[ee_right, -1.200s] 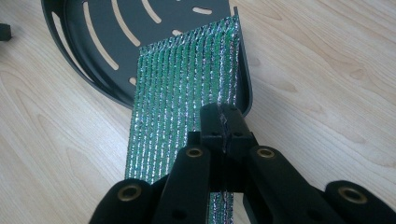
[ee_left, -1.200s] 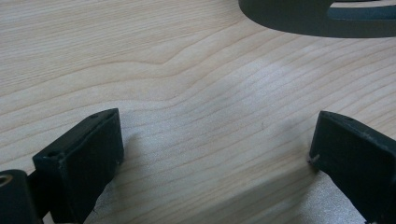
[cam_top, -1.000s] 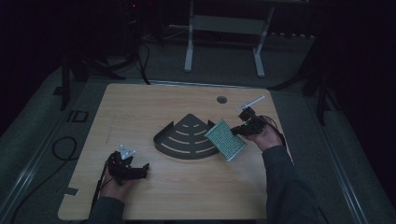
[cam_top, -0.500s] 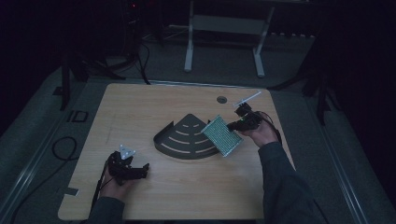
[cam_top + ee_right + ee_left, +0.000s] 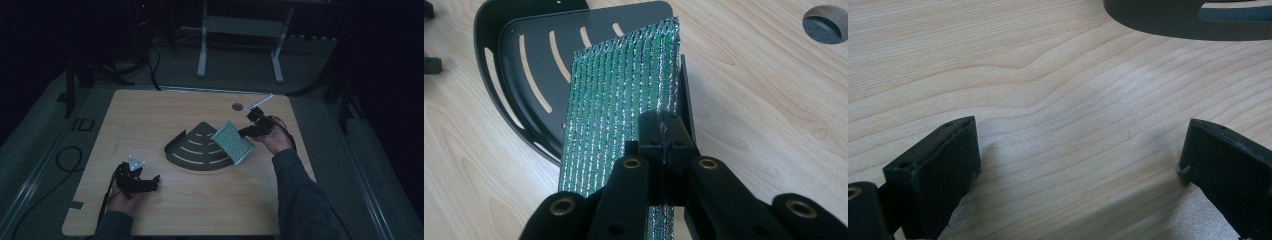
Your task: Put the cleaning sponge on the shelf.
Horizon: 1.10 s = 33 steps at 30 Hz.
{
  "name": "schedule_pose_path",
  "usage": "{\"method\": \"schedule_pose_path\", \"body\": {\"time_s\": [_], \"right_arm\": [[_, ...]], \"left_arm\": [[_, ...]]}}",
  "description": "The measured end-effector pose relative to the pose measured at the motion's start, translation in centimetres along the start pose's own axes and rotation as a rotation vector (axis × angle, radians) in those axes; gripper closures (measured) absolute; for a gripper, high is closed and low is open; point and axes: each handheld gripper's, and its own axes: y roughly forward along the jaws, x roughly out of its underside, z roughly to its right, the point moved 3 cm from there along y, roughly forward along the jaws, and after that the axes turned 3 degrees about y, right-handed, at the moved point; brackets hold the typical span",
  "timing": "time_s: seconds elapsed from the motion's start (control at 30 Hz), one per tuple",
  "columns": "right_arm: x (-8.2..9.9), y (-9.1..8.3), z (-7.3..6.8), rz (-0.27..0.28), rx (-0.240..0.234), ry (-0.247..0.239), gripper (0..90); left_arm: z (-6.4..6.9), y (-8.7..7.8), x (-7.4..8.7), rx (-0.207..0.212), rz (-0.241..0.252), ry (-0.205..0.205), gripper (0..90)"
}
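A green glittery ribbed pad (image 5: 232, 141) (image 5: 621, 105) hangs tilted over the right corner of a black fan-shaped slotted tray (image 5: 197, 152) (image 5: 531, 55). My right gripper (image 5: 250, 129) (image 5: 664, 131) is shut on the pad's right edge, its jaws pinched together. At the front left of the table, my left gripper (image 5: 142, 181) (image 5: 1078, 165) rests low over the bare wood with its jaws wide open and nothing between them. The tray's rim (image 5: 1188, 22) shows at the top of the left gripper view.
The light wooden table (image 5: 150, 115) has a round cable hole (image 5: 237, 106) at the back right. A white stick (image 5: 260, 102) lies beside that hole. Metal stand legs (image 5: 240, 45) rise on the floor behind the table.
My right gripper has carried the green pad a little towards the back and left, further over the tray's right corner. The left gripper has not moved.
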Motion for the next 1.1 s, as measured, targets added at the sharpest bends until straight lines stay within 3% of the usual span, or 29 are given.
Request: {"method": "schedule_pose_path", "body": {"time_s": [0.37, 1.1], "right_arm": [[-0.6, 1.2, 0.1, 0.009, -0.004, -0.011, 89.5], [-1.5, 2.7, 0.4, 0.027, -0.015, 0.028, 89.5]], "left_arm": [[0.0, 0.0, 0.0, -0.001, -0.001, 0.0, 3.0], [0.0, 0.0, 0.0, -0.001, 0.0, -0.001, 3.0]]}}
